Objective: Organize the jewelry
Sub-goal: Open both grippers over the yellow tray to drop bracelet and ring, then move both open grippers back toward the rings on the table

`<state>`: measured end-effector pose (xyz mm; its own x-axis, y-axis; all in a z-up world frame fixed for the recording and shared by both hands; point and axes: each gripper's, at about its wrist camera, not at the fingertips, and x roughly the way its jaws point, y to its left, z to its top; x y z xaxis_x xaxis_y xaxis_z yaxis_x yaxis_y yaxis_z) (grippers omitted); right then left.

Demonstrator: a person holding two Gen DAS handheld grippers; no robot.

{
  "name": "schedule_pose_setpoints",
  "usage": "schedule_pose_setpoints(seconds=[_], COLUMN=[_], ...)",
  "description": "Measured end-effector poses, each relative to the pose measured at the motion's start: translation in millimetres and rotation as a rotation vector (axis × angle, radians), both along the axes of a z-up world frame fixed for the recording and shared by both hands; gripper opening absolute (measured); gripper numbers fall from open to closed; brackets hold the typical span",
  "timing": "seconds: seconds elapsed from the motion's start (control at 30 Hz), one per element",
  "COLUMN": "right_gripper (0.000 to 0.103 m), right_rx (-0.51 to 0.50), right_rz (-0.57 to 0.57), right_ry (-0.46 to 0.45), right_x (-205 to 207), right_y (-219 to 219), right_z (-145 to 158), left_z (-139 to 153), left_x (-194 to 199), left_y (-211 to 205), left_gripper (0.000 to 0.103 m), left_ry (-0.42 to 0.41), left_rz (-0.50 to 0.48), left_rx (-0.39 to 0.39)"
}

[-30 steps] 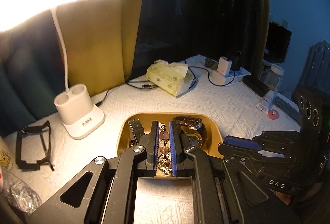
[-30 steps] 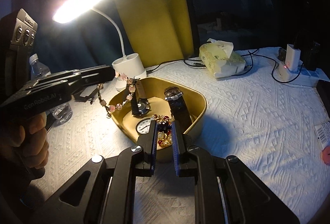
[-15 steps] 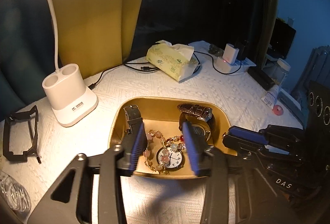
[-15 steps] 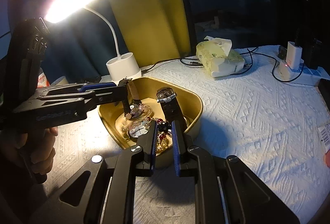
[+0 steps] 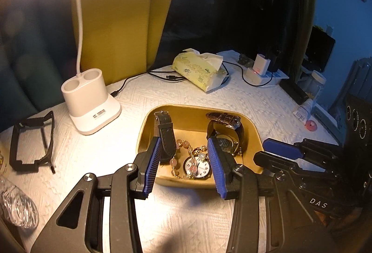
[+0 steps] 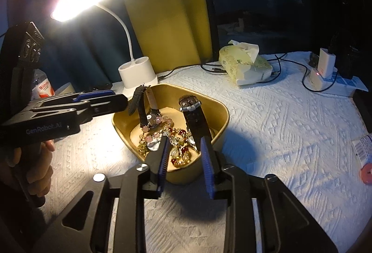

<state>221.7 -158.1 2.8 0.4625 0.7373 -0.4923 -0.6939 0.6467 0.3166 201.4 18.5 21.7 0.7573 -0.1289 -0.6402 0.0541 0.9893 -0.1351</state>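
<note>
While both grippers sit near the bottom of their own frames, neither has hold of anything. Left gripper (image 5: 183, 160) is spread wide, its blue pads (image 5: 152, 165) on either side of the near end of the tray (image 5: 252, 130), nothing between them but air. Right gripper (image 6: 184, 158) is also parted, a bit less wide, hanging over the tray's near rim with nothing pinched.

All the jewelry is in the gold tray, center of both frames. Pocket watch (image 5: 197, 166) lies face up at the near end with a pink bead bracelet (image 5: 180, 148) draped beside and partly over it. A gold chain (image 5: 197, 150) is tangled in there too. One black-strap watch (image 5: 165, 134) stands up on the left side, and a dark brown watch (image 5: 224, 123) stands on the right side. From the right wrist view there are also some red beads (image 6: 182, 150) in the pile.

Around it: lamp (image 5: 89, 101) upper left with its head glaring, tissue pack (image 5: 200, 71) upper center, charger (image 5: 260, 66) upper right, black frame thing (image 5: 31, 141) at the left edge. Everything sits on a white textured cloth (image 5: 232, 99).
</note>
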Motion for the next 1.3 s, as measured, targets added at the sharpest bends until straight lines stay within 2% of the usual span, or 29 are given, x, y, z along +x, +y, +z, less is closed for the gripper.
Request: schedule_pose_setpoints(seconds=[0.83, 1.3], right_gripper=[0.032, 0.032], right_rx=[-0.04, -0.064], right_rz=[-0.036, -0.066], right_ry=[-0.014, -0.006], right_x=[-66, -99], right_y=[-11, -19], right_z=[10, 6], left_z=[6, -8], left_x=[-79, -123], left_y=[6, 7], left_gripper=[0.044, 0.044], left_ry=[-0.043, -0.036], left_rz=[-0.014, -0.023], left_rx=[-0.027, -0.048])
